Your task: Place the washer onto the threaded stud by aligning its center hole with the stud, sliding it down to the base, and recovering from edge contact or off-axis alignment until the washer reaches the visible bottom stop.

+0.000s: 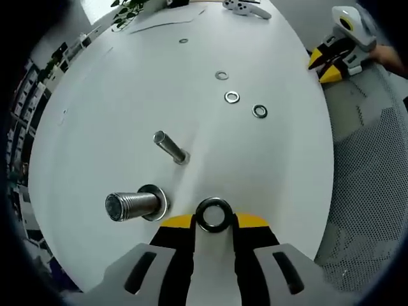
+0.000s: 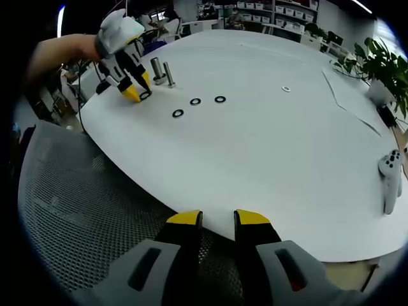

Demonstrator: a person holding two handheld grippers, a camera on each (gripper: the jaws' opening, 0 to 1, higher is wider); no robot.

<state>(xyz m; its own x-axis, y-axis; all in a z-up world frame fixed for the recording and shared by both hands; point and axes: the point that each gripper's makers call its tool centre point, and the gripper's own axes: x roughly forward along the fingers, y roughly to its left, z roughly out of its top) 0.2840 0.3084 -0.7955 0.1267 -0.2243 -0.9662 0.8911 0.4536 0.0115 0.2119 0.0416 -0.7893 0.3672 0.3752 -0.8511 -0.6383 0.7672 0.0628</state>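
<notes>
Your left gripper [image 1: 214, 224] held the washer [image 1: 213, 215], its yellow-tipped fingers [image 1: 175, 222] clamped on the ring from either side. In the left gripper view the washer stood on edge between the tips, low over the white bench [image 1: 268, 166], its open hole facing the camera. It looked like a dark, plain metal ring with a wide centre hole.

The large threaded stud [image 1: 131, 206] stood just to the left of the held washer. Its shiny ribbed shaft rose from a flat base flange [image 1: 155, 203] on the bench, and its long axis tipped toward the left edge of the view. A thinner, smooth stud [image 1: 169, 147] stood further off. By my judgement, the washer needed carrying left and up over the big stud's top, hole turned to match that axis.

Three spare washers [image 1: 232, 97] lay in a short row further up the bench, and a fourth small one [image 1: 183, 41] beyond them.

Your right gripper [image 2: 218, 220] hung well apart at the near bench edge above a mesh chair [image 2: 83, 204], fingers slightly apart and holding nothing. The left was clearly the nearer one.
</notes>
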